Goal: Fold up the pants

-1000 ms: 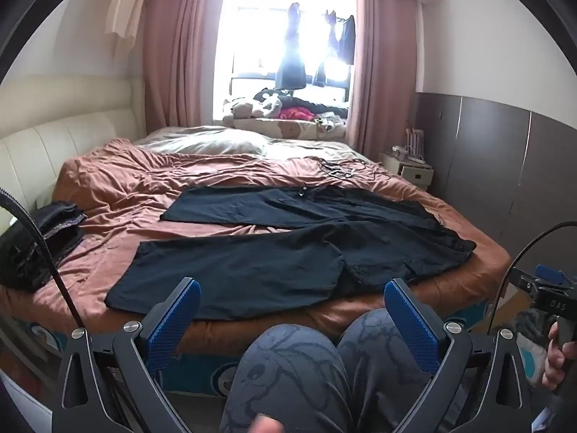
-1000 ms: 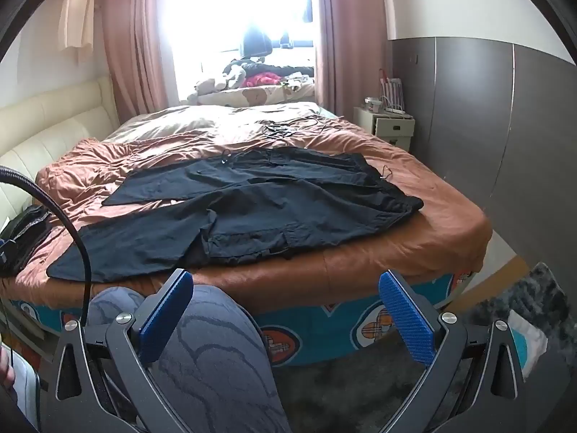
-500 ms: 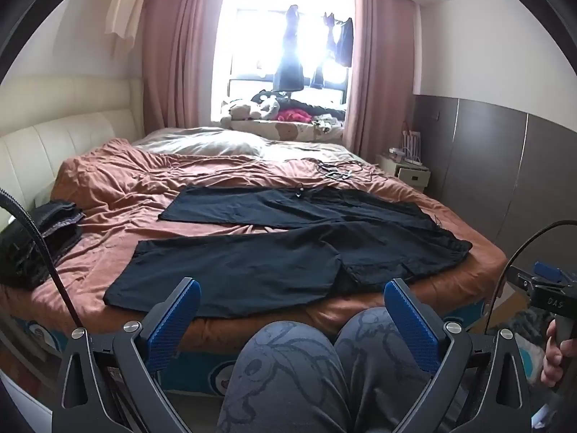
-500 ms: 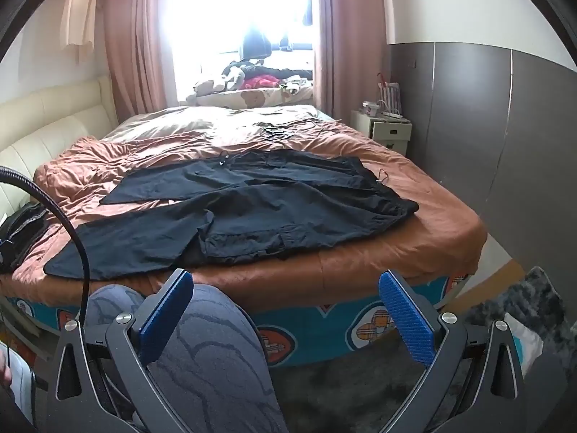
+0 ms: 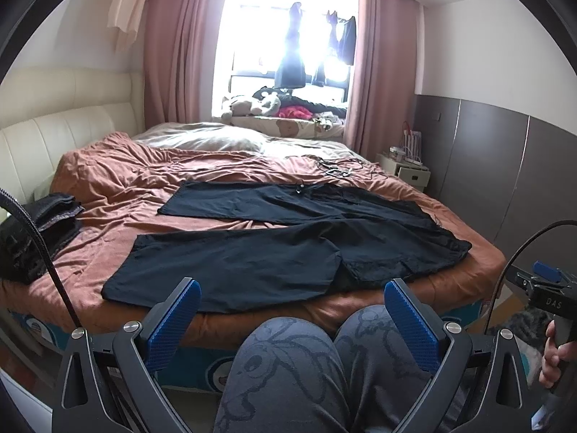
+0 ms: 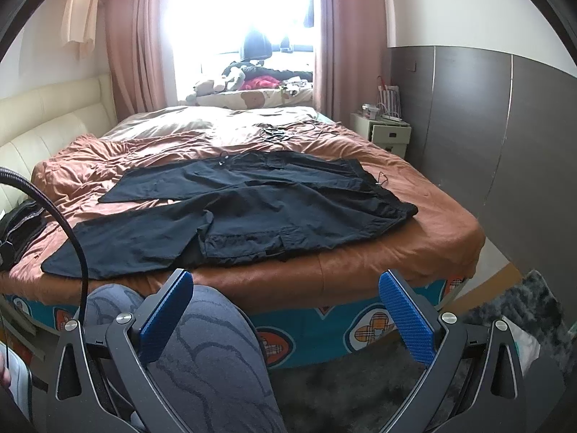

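- Pants point(image 5: 288, 252) lie spread flat on the bed point(image 5: 119, 187), legs splayed left, waist right, near the bed's near edge: laid out ready for a first fold, I judge.
- Left gripper point(image 5: 292, 310) gapes wide, holding nothing, well short of the cloth, above the person's knees point(image 5: 299, 361).
- Right gripper point(image 6: 285, 303) likewise spread wide and empty, facing the waist end.
- No fold is made yet; each claw looks placed to reach one end.
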`<state>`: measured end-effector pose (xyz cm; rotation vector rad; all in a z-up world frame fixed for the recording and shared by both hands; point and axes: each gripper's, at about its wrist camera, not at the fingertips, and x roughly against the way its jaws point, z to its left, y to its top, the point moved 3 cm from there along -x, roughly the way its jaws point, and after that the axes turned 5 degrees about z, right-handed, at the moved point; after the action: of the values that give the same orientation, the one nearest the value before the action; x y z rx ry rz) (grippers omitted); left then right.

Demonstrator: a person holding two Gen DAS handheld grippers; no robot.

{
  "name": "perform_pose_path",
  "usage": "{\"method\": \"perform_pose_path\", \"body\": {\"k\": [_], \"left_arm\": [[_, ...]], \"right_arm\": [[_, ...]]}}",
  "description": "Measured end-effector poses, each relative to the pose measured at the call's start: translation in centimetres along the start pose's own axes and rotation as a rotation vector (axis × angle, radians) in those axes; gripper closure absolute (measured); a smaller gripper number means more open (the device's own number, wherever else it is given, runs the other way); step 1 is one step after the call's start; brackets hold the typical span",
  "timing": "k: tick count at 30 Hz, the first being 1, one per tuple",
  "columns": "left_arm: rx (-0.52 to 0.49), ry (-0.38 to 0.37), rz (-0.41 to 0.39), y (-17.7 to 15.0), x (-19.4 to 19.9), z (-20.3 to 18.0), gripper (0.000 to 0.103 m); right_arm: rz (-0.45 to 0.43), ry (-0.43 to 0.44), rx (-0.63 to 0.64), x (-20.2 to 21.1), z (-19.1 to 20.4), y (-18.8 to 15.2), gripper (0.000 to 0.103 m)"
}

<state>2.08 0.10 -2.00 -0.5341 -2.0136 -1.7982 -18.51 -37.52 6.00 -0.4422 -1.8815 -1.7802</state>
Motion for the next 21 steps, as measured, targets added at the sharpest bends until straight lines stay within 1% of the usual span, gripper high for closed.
{"method": "perform_pose_path", "body": {"k": [21], "left_arm": [[-0.001,-0.015,-0.002,-0.29,0.01,0.17,0.000]], "right_arm": [[-0.004,-0.009,0.004,-0.12,0.39,-0.04,0.000]]}}
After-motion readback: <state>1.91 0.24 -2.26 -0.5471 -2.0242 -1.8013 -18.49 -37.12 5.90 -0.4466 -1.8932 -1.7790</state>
